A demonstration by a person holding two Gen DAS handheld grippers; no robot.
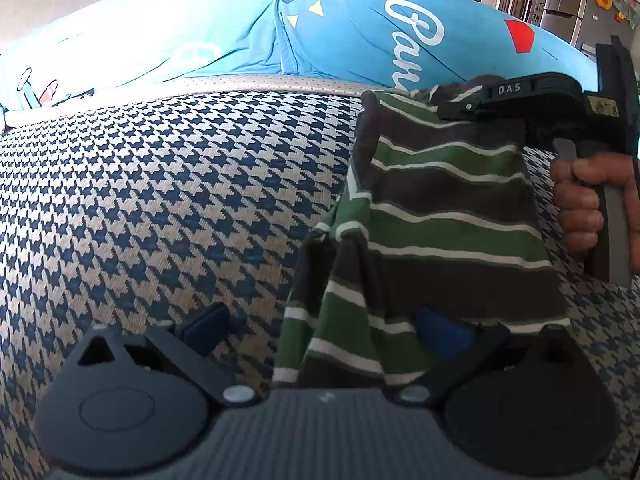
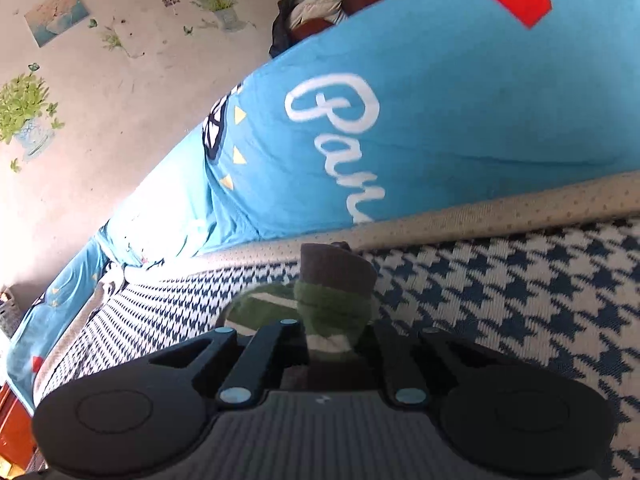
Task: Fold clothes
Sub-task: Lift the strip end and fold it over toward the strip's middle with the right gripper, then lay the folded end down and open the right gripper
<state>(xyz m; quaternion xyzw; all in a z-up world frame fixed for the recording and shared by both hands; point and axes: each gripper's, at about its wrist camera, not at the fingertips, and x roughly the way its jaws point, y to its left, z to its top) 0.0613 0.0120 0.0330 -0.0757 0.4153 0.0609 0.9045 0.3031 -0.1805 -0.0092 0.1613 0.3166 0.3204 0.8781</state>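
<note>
Striped garment, banded in green, dark grey and thin white, hangs above the houndstooth-patterned cushion, lifted by one bunched end and draping down toward my left gripper. From the left wrist camera I see my right gripper pinching the top of the cloth, its black fingers pressed together on the fabric, with a person's hand wrapped around the handle at the frame's right edge. The right wrist camera confirms that grip: a wad of the striped cloth is squeezed between the closed fingers of the right gripper, tilted over the cushion. My left gripper is spread wide; its left blue-padded fingertip sits clear over the bare cushion, while the right fingertip lies against the lower fall of the garment, not clamping it. Behind the cushion runs a beige dotted piping edge, and beyond it rests a bright blue pillow printed with white script, yellow triangles and a red shape. A wall with plant stickers shows in the right view.
</note>
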